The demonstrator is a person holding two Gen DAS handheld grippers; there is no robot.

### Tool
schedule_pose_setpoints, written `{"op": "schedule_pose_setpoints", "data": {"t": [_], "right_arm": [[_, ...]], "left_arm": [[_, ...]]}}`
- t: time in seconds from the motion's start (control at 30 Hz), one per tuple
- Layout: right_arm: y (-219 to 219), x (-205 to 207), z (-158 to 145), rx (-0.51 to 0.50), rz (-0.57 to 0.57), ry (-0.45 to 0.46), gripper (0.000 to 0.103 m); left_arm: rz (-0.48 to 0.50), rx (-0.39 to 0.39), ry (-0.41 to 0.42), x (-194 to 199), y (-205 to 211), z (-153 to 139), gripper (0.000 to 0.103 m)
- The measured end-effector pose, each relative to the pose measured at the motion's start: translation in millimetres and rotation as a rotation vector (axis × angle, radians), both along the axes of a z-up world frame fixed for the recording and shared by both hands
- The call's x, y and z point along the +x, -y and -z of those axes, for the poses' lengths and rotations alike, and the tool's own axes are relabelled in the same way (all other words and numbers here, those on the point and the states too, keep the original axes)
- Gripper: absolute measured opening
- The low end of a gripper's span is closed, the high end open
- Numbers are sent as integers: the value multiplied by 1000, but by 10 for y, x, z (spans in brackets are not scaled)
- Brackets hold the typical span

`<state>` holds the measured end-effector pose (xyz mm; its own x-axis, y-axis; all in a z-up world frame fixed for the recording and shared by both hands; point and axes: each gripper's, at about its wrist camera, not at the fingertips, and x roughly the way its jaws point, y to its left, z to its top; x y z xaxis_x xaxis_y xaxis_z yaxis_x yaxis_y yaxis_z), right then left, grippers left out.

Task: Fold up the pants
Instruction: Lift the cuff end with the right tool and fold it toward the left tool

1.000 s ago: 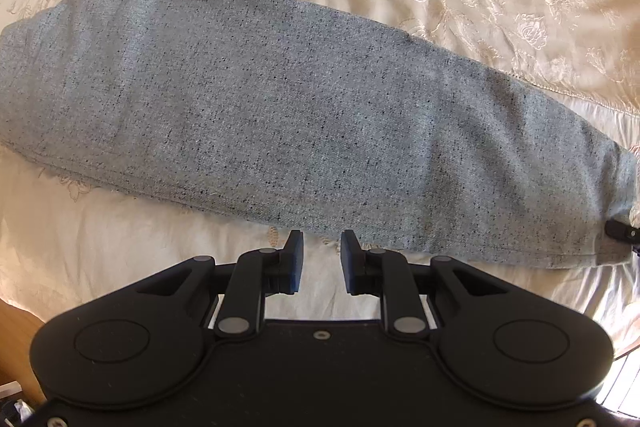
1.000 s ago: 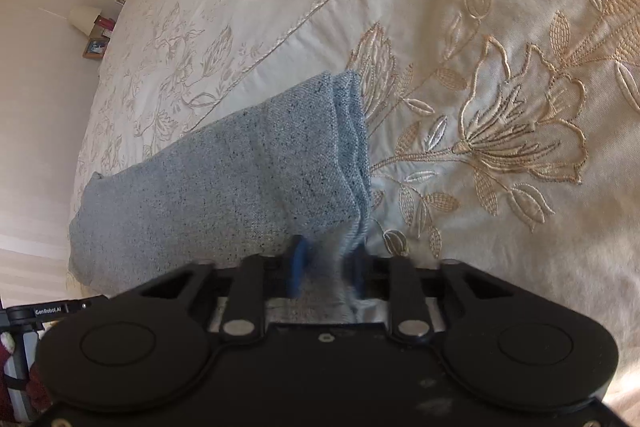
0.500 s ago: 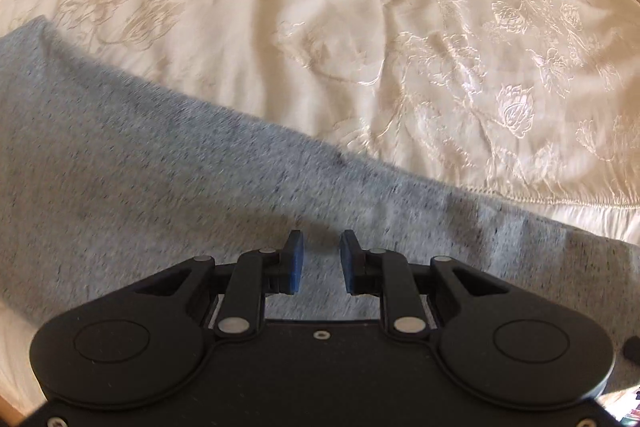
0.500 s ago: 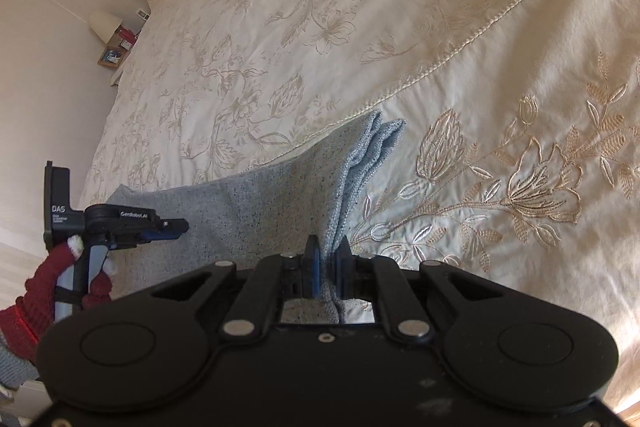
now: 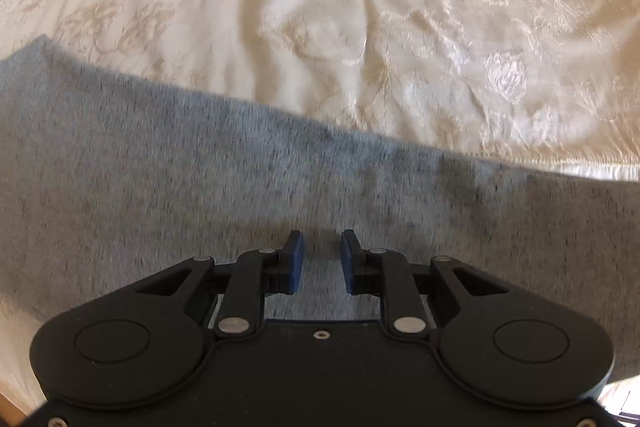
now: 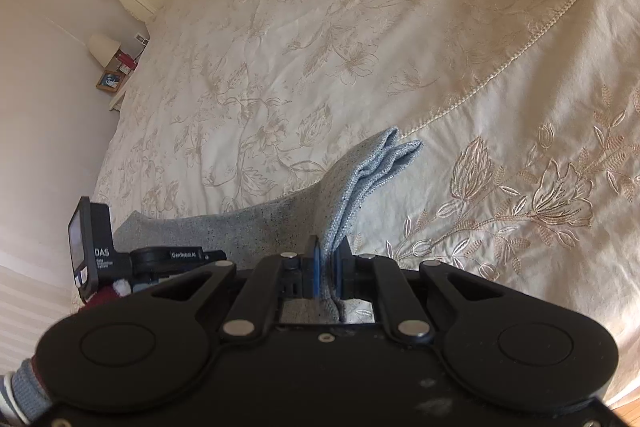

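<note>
Right wrist view first: the right gripper (image 6: 327, 269) has its blue pads pinched on the cuff end of the pants (image 6: 360, 179), and that end is lifted off the bedspread (image 6: 360, 27), its stacked layers fanning out beyond the jaws. From the pinch the grey fabric slopes down and away to the left, where the rest lies flat on the bed, with the other hand-held device visible at that far end. So the long axis runs left to right across this view, raised cuffs at the right. Over to the left wrist view, where the left gripper (image 5: 321, 263) hangs above the pants (image 5: 200, 195) with its jaws partly spread and nothing between them; the grey band crosses the frame from left to right, its far edge against the cream cover. Blur hides whether the tips touch the cloth. This looks like soft, light knit: it drapes and sags from one pinch, so layers could slide apart. I'd say the sensible holds are the cuff edge and a spot mid-length to pin the crease.
</note>
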<state>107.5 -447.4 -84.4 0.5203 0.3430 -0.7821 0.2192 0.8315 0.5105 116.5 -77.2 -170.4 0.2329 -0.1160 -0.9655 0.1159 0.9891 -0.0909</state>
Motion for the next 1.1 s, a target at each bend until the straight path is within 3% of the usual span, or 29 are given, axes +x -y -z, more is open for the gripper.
{"op": "schedule_pose_setpoints", "data": {"t": [0.07, 0.17, 0.23, 0.43, 0.6, 0.67, 0.77, 0.87, 0.97, 1.0, 1.1], "right_arm": [[-68, 21, -37, -12, 10, 2, 8], [-212, 48, -124, -37, 22, -1, 9], [-354, 84, -212, -65, 23, 4, 9], [-1170, 248, -665, -139, -48, 78, 9], [-2203, 466, -880, -137, -181, 157, 9], [-2663, 571, -763, -122, -225, 153, 9], [-3399, 704, -351, -94, -295, 99, 9], [-4047, 768, 121, -137, -371, 50, 9], [-4513, 778, 521, -239, -424, 4, 11], [-4631, 775, 606, -263, -434, 3, 16], [-4779, 764, 621, -289, -443, 20, 24]], "left_arm": [[46, -5, -52, -36, 12, 161, 29], [116, -6, -30, -67, 25, 144, 29], [81, -83, -34, -22, -110, 35, 29], [-1, -188, -16, 136, -931, -234, 29], [-74, -175, -17, 206, -1812, -239, 29], [-106, -149, -10, 233, -2185, -229, 29], [-146, -117, -5, 230, -2647, -214, 29], [-166, -90, -6, 232, -3007, -203, 29], [-171, -78, -3, 218, -3260, -220, 29], [-170, -78, -1, 215, -3309, -230, 29], [-156, -88, 16, 204, -3365, -289, 29]]}}
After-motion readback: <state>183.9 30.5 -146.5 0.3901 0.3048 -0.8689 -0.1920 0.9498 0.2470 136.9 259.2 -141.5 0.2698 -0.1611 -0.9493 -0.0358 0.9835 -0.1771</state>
